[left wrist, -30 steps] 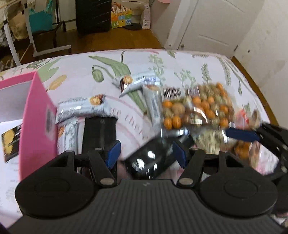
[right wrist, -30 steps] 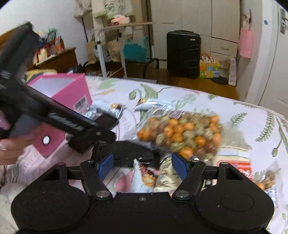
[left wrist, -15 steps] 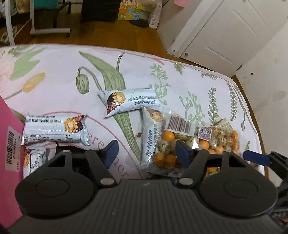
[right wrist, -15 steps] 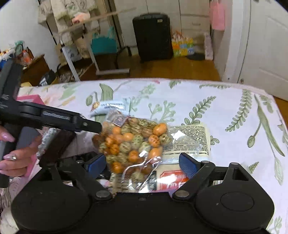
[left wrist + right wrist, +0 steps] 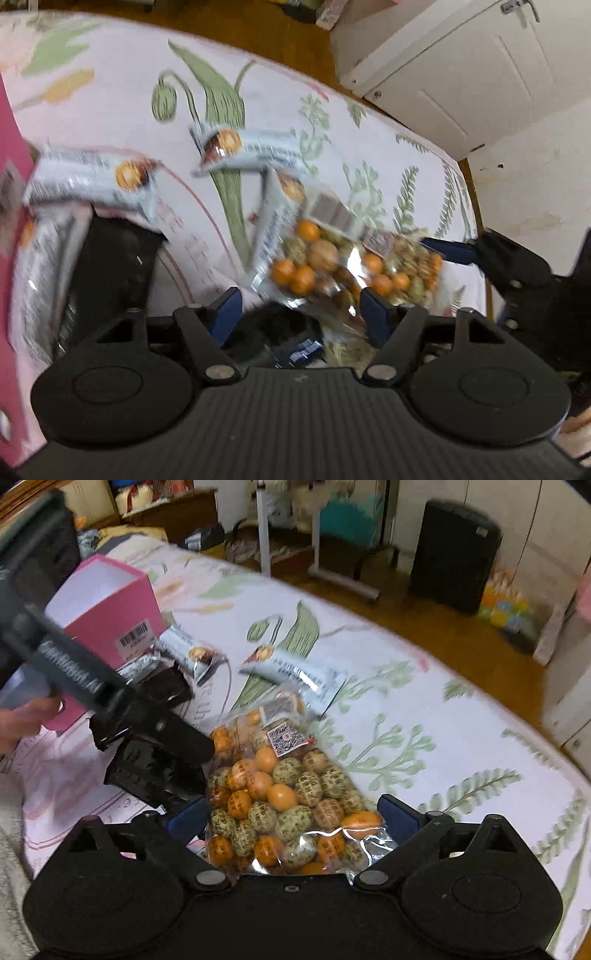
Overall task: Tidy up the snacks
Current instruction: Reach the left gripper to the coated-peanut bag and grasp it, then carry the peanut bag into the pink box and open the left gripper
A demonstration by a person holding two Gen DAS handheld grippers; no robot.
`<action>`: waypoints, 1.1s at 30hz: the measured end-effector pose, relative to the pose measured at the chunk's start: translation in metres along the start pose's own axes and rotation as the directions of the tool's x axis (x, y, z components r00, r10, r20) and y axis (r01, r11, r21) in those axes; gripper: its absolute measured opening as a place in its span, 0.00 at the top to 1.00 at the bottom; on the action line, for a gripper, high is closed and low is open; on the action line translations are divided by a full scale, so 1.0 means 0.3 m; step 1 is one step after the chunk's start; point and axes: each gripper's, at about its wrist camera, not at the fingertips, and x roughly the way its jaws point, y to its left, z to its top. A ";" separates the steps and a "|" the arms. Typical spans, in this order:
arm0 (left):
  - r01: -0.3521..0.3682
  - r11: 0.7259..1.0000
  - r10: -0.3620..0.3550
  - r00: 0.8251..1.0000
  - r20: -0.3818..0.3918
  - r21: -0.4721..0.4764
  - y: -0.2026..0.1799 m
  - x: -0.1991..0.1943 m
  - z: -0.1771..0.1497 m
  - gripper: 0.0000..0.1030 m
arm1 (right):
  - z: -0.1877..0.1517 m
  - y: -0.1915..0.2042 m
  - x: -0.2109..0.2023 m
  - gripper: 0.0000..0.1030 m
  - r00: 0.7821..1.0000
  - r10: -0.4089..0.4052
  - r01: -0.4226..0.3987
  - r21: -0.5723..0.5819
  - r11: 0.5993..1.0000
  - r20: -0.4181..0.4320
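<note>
A clear bag of orange and green speckled snack balls lies between the wide-open fingers of my right gripper; it also shows in the left wrist view. My left gripper is open over a black glossy packet, also seen in the right wrist view. Several white snack bars lie on the floral cloth. A pink box stands at the left, open at the top.
A second black packet lies by the pink box. A white door and wooden floor lie beyond the table edge. A black suitcase and a metal stand are in the room behind.
Both grippers have moved closer to the pile. The snack ball bag now sits deeper between the right fingers, and the left gripper has come over the black packet.
</note>
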 end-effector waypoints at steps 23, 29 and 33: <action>0.009 1.000 -0.008 0.999 0.050 -0.013 -0.109 0.011 -0.109 0.49 | -0.056 0.223 0.020 0.09 0.983 -0.182 0.181 0.024 0.983 0.033; -0.050 0.994 0.040 0.994 0.099 0.100 -0.178 -0.079 -0.176 0.49 | -0.069 0.261 -0.045 0.10 0.980 -0.183 0.173 0.125 0.977 0.074; -0.102 0.976 0.083 0.991 0.105 0.194 -0.217 -0.165 -0.216 0.49 | -0.090 0.308 -0.103 0.10 0.977 -0.170 0.141 0.203 0.969 0.129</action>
